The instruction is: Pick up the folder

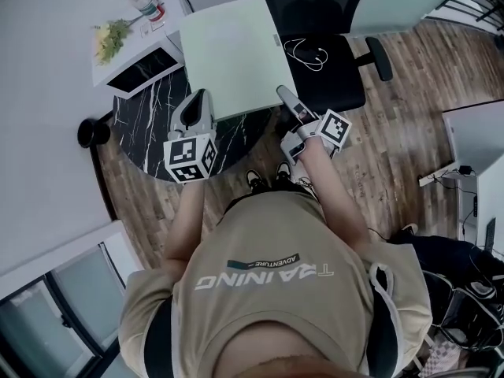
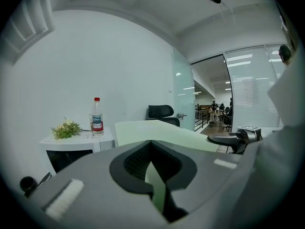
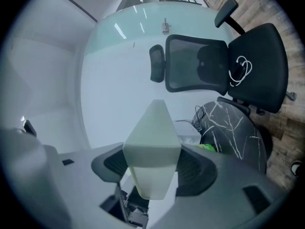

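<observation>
A pale green folder is held flat in the air above the round black marble table. My left gripper is shut on the folder's near left corner. My right gripper is shut on its near right corner. In the left gripper view the folder runs away from the jaws, and its thin edge is pinched in my left gripper. In the right gripper view a folder corner is clamped in my right gripper and hides much of the scene behind it.
A white side cabinet at the far left carries a water bottle and a bunch of flowers. A black office chair with a white cable on its seat stands behind the folder. A white desk is at the right.
</observation>
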Action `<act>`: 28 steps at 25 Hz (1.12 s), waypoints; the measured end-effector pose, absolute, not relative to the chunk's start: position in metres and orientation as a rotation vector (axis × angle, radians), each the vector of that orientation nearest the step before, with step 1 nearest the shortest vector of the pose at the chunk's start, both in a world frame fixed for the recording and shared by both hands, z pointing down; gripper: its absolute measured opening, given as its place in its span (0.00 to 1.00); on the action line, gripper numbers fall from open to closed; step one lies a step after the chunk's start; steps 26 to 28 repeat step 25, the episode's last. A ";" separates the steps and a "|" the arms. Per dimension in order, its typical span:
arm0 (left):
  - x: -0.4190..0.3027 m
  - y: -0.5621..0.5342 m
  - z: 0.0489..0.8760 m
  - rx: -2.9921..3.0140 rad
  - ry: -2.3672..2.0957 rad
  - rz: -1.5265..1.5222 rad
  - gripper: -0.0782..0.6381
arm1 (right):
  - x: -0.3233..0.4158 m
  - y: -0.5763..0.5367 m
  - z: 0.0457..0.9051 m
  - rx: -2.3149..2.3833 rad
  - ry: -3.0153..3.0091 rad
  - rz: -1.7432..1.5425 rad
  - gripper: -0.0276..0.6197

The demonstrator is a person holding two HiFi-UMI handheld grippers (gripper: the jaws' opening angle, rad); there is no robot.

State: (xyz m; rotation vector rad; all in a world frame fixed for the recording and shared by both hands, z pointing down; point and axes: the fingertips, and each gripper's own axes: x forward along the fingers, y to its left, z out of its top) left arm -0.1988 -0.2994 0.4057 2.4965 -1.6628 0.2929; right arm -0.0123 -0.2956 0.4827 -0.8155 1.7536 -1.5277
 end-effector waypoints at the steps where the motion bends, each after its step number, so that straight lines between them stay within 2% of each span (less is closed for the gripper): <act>1: -0.199 -0.300 0.406 2.495 -1.664 0.294 0.12 | -0.013 -0.296 0.482 -0.815 1.759 -1.526 0.45; 28: -0.204 -0.300 0.402 2.498 -1.696 0.303 0.12 | -0.018 -0.293 0.481 -0.803 1.759 -1.532 0.45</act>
